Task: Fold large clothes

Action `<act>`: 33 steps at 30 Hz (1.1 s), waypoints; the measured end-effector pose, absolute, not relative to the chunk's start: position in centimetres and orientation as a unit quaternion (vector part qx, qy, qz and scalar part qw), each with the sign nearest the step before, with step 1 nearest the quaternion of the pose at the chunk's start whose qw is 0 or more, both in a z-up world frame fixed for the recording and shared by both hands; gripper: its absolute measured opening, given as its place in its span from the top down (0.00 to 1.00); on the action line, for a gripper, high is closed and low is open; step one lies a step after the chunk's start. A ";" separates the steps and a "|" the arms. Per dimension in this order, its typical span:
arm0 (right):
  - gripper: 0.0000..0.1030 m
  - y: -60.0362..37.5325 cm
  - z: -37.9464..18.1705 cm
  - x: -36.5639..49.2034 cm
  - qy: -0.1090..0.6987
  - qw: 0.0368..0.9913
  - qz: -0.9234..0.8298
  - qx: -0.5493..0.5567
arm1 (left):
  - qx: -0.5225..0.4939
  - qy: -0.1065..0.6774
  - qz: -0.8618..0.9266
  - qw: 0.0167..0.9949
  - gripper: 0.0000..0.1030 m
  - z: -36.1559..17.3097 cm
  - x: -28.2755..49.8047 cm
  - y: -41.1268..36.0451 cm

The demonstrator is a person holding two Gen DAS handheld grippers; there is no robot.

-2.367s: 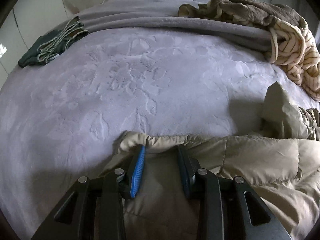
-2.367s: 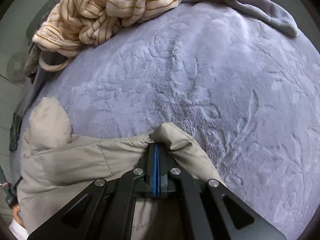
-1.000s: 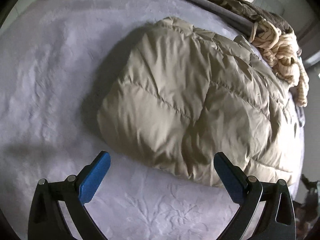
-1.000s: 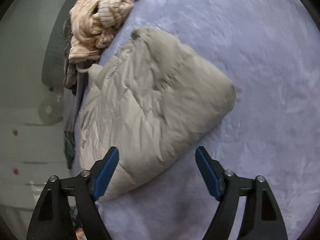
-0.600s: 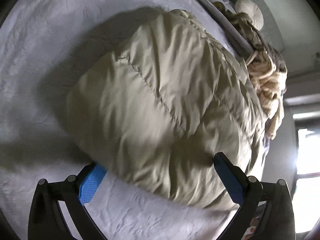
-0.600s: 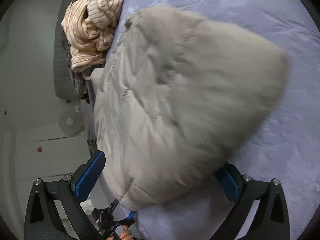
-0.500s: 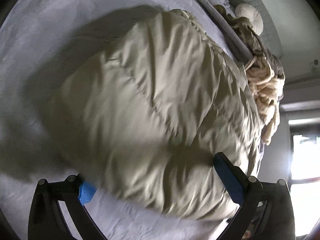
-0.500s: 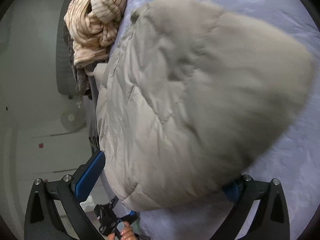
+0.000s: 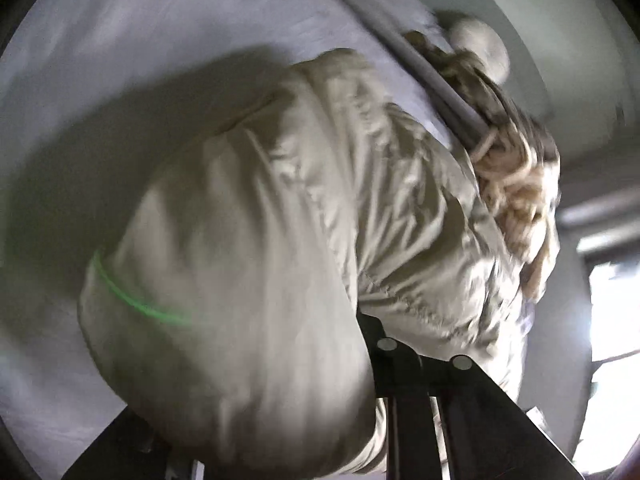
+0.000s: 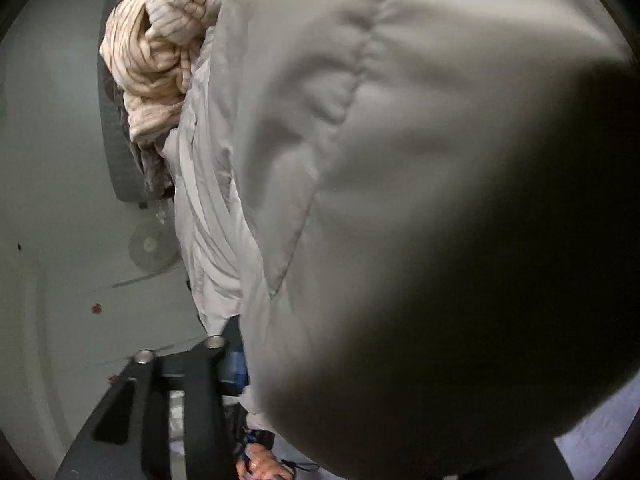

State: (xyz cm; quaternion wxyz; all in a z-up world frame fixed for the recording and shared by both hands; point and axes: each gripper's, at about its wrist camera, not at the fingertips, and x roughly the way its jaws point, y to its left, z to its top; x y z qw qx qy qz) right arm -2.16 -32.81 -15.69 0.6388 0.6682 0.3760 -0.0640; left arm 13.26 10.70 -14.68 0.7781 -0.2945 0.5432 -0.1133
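Note:
A beige quilted puffer jacket lies folded in a thick bundle on the lilac bed cover. It bulges between the jaws of my left gripper; only the right arm of that gripper shows, and the left finger is hidden under the fabric. In the right wrist view the jacket fills most of the frame and covers my right gripper. One blue pad shows at the jacket's left edge. Both grippers have closed in on the bundle from its two sides.
A cream striped knit garment is heaped beyond the jacket, also seen in the left wrist view. A grey blanket edge and a round white cushion lie behind. A bright window is at the right.
Both grippers were wide open above the folded jacket. They have moved down onto it and their jaws have narrowed around the bundle, which now covers most of both views.

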 end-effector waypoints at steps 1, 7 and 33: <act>0.68 -32.8 -15.2 -2.3 0.373 0.645 -0.065 0.663 | -0.269 0.539 -0.117 0.790 0.82 -13.9 13.0 10.3; 0.74 -32.0 -12.1 -3.9 0.360 0.676 -0.051 0.641 | -0.226 0.518 -0.146 0.812 0.82 -10.4 11.3 11.3; 0.67 -28.3 -9.1 -21.0 0.446 0.649 -0.066 0.613 | -0.198 0.562 -0.074 0.800 0.81 -9.5 -7.6 23.1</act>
